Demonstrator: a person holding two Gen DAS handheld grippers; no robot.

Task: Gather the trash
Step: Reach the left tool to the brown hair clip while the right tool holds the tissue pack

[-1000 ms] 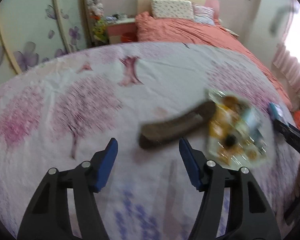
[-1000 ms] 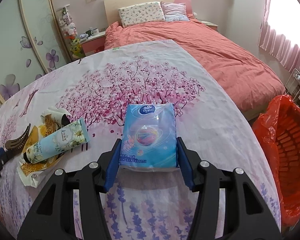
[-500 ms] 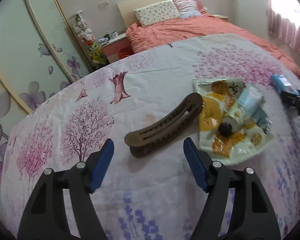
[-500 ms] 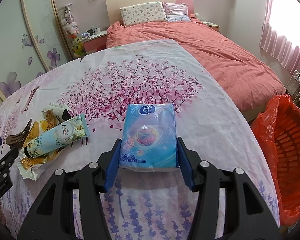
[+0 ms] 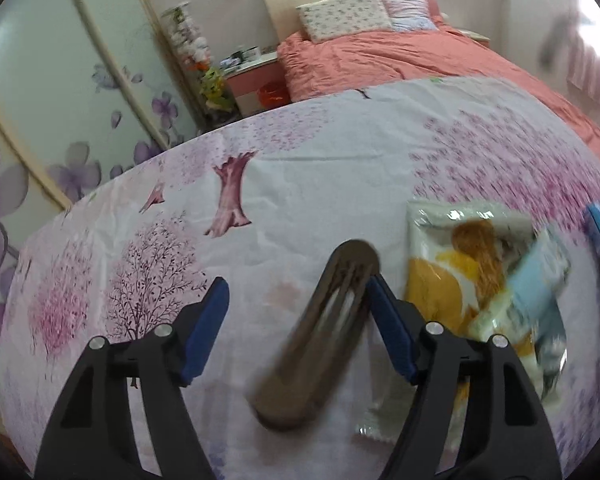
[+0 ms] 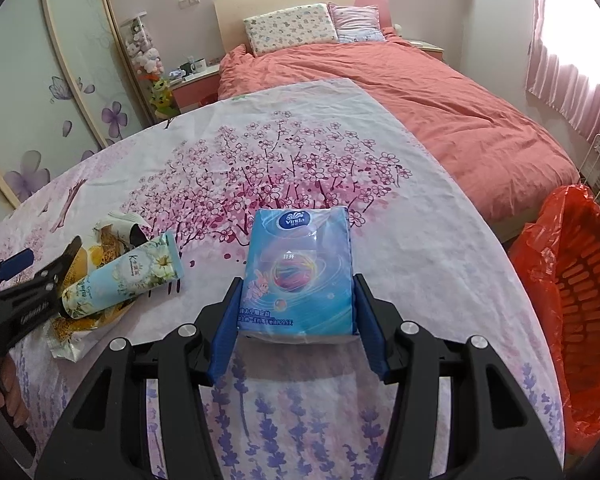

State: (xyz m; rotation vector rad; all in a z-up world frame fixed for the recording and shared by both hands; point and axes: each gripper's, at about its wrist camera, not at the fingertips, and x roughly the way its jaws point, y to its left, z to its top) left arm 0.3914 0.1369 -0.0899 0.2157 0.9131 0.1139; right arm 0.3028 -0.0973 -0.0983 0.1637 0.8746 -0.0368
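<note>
Blossom-printed cloth [image 6: 340,152] covers the work surface at the foot of a pink bed [image 6: 440,112]. On it the right gripper [image 6: 296,312] clasps a blue tissue pack [image 6: 298,268] squarely between both pads, half spread. The left gripper [image 5: 296,320] stands wide, closed on nothing; a brown hair clip [image 5: 320,332] lies between its fingers, against the right pad and clear of the left. Just right of that pad lie a snack wrapper [image 5: 440,292] and a floral tube [image 6: 128,276]. An orange-lined basket [image 6: 580,292] sits far right of the right gripper.
</note>
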